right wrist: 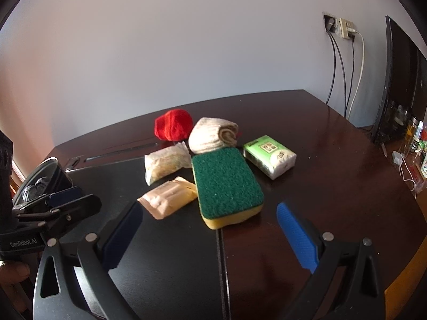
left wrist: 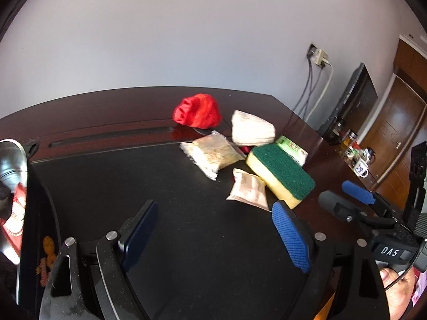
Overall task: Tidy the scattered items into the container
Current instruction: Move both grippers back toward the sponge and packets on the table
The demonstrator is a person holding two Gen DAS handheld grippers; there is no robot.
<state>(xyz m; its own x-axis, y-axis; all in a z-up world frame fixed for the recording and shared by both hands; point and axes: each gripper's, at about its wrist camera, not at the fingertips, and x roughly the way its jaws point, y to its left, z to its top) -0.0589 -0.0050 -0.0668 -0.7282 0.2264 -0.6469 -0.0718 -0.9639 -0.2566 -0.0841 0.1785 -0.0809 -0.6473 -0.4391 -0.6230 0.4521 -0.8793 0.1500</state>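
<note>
Across the dark counter (right wrist: 333, 160) I see the loose items bunched near its middle, short of the far edge. Biggest is the green-topped yellow sponge (right wrist: 226, 186), lying flat, scouring side up, its long axis running from my right gripper toward the far edge; its near end sits on the seam where the black mat (right wrist: 173, 253) meets the bare wood. Behind it, touching its far end, is the rolled beige cloth (right wrist: 210, 136), its roll end facing right. Left of that, farther back, sits the crumpled red cloth (right wrist: 173, 126). The green-and-white tissue pack (right wrist: 269, 156) lies flat just right of the sponge, long axis slanting toward the counter's right edge. On the mat, left of the sponge, lie the clear grain packet (right wrist: 165, 162) and, nearer me, the tan snack packet (right wrist: 168, 197), one corner against the sponge's side.

At the counter's left edge stands the metal container (right wrist: 45, 176); from the left wrist I see a red-and-white wrapper (left wrist: 14, 218) inside it.

My right gripper (right wrist: 210, 237) hovers just short of the sponge, fingers (right wrist: 297, 237) spread wide, holding nothing. My left gripper (left wrist: 216, 234) hangs over the bare mat, fingers (left wrist: 292, 237) likewise released and wide, touching nothing.
</note>
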